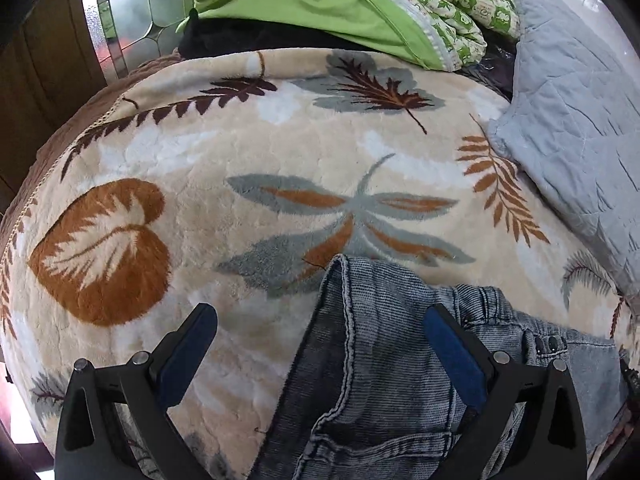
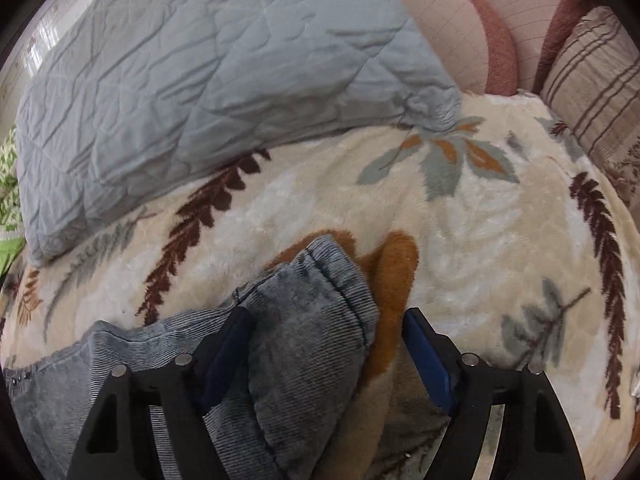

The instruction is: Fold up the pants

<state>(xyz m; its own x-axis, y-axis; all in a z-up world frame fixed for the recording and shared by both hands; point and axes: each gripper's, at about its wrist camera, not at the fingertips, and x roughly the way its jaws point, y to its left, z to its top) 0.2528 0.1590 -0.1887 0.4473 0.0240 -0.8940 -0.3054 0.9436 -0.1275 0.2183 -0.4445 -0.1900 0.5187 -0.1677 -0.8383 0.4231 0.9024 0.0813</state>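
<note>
Only right cam shows pillows; both show pants.

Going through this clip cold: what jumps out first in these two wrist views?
The plush cream blanket with big brown, rust and grey leaves fills both views. On it lie grey-blue denim pants; the left gripper and the right gripper each stand open over the fabric. Behind, a quilted pale blue comforter is bunched, with green bedding at the far edge.
</note>
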